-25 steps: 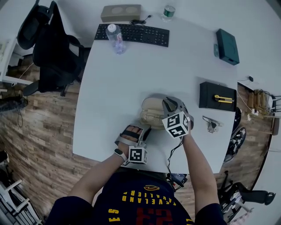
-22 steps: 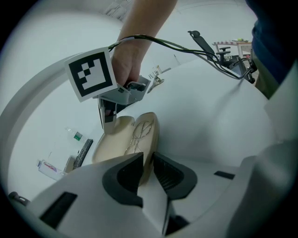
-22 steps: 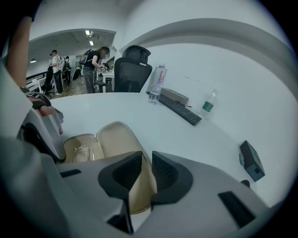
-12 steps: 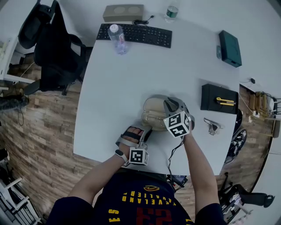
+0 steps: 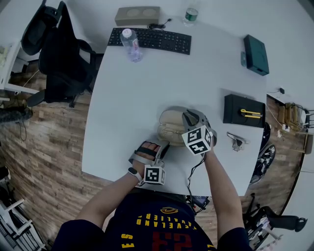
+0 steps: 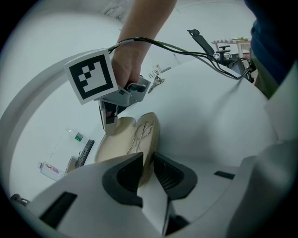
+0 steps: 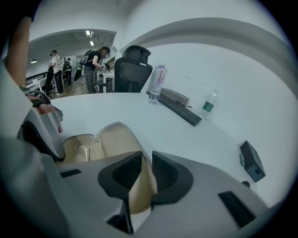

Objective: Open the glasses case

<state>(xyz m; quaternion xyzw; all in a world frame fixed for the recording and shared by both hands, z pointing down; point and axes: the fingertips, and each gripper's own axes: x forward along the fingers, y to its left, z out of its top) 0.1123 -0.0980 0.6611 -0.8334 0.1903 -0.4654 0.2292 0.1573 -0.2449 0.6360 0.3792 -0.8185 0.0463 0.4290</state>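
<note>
The beige glasses case (image 5: 170, 125) lies open on the white table (image 5: 127, 98), with wire-framed glasses (image 6: 139, 135) in its lower half. My left gripper (image 5: 160, 148) comes in from the near side and is shut on the near rim of the case (image 6: 125, 145); the rim runs between its pads. My right gripper (image 5: 189, 118) is at the case's right side, shut on the edge of the raised lid (image 7: 117, 139). The right gripper view shows the lower half (image 7: 80, 148) lying left of the lid. The right gripper's fingertips (image 6: 108, 122) show above the lid in the left gripper view.
A black keyboard (image 5: 149, 39), a clear bottle (image 5: 130, 43), a green-capped bottle (image 5: 190, 14) and a beige device (image 5: 137, 14) stand at the far edge. A teal box (image 5: 255, 54), a black box (image 5: 244, 110) and a metal clip (image 5: 237, 141) lie right. An office chair (image 5: 59, 54) stands left.
</note>
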